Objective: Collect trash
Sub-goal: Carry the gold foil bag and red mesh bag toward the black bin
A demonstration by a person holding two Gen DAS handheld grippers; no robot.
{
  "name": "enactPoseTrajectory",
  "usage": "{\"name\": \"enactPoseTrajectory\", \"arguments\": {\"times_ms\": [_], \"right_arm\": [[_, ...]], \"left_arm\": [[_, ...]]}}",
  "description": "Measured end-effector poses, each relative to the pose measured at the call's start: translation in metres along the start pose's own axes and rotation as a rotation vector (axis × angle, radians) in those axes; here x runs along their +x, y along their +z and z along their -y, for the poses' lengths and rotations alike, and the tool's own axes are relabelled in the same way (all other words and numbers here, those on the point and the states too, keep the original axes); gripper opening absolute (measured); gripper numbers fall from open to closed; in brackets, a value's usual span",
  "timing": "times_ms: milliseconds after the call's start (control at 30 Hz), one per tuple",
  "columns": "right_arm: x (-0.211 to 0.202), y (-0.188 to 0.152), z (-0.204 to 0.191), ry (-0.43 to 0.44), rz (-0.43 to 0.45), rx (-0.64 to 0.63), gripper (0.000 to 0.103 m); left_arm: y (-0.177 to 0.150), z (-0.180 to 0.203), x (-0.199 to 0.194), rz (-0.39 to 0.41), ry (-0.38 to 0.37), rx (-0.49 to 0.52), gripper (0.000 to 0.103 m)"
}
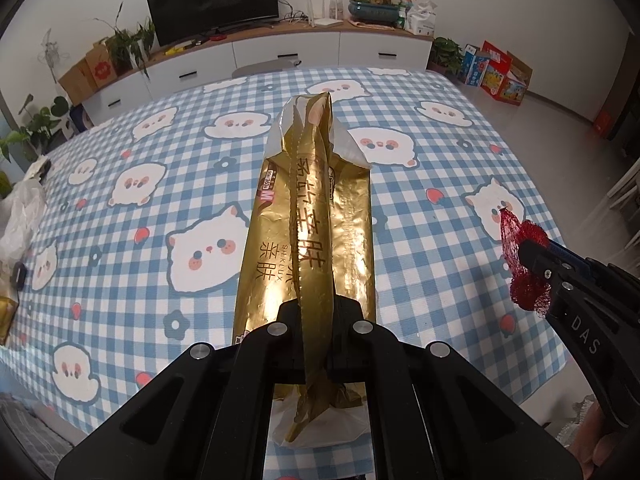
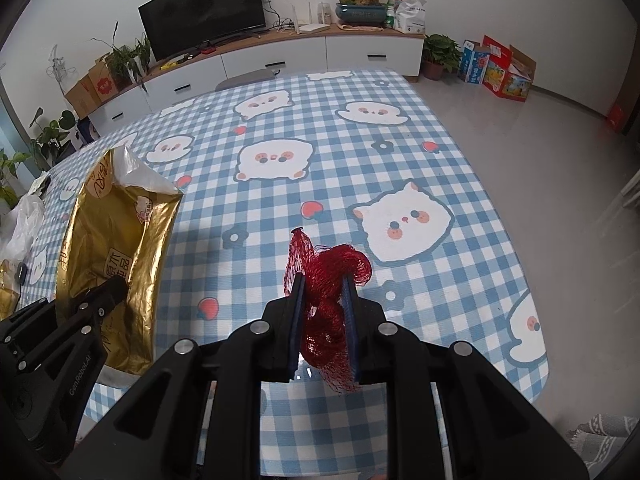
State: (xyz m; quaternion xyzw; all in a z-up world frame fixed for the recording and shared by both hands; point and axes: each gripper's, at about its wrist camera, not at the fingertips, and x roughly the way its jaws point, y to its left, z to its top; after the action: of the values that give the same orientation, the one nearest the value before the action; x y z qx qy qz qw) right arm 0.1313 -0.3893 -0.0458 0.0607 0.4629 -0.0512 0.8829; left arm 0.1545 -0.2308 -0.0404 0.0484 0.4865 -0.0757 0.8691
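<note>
While held aloft: wrapper (image 1: 312, 216), netting (image 2: 328, 280).

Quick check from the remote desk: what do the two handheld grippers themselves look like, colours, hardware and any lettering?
Both are matte black plastic with round silver bolts. The left gripper shows "GenRobot.AI" in the right wrist view. The right gripper has blue finger pads and reads "DAS" in the left wrist view. No cables show.

— What can't you make out?
— My left claw (image 1: 316, 344) hides the gold wrapper's (image 1: 312, 240) near end.
— And on the left?
— The white plastic bag (image 1: 20, 216) is cut off by the edge.
</note>
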Motion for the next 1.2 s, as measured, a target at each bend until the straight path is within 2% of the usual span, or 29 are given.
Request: {"name": "enactPoseTrajectory", "arguments": {"times_ms": [500,1200], "right_arm": [[-0.047,-0.023,-0.012,-0.006,0.065,-0.047,0.017],[-0.070,-0.118,-0.012,0.021,0.025,-0.082,0.017]], "left_arm": [[-0.035,-0.021,-0.039,0.009,-0.002,-0.042,0.002],[-0.116,-0.030,-0.082,-0.014,-0.009,-0.068,0.002]]}}
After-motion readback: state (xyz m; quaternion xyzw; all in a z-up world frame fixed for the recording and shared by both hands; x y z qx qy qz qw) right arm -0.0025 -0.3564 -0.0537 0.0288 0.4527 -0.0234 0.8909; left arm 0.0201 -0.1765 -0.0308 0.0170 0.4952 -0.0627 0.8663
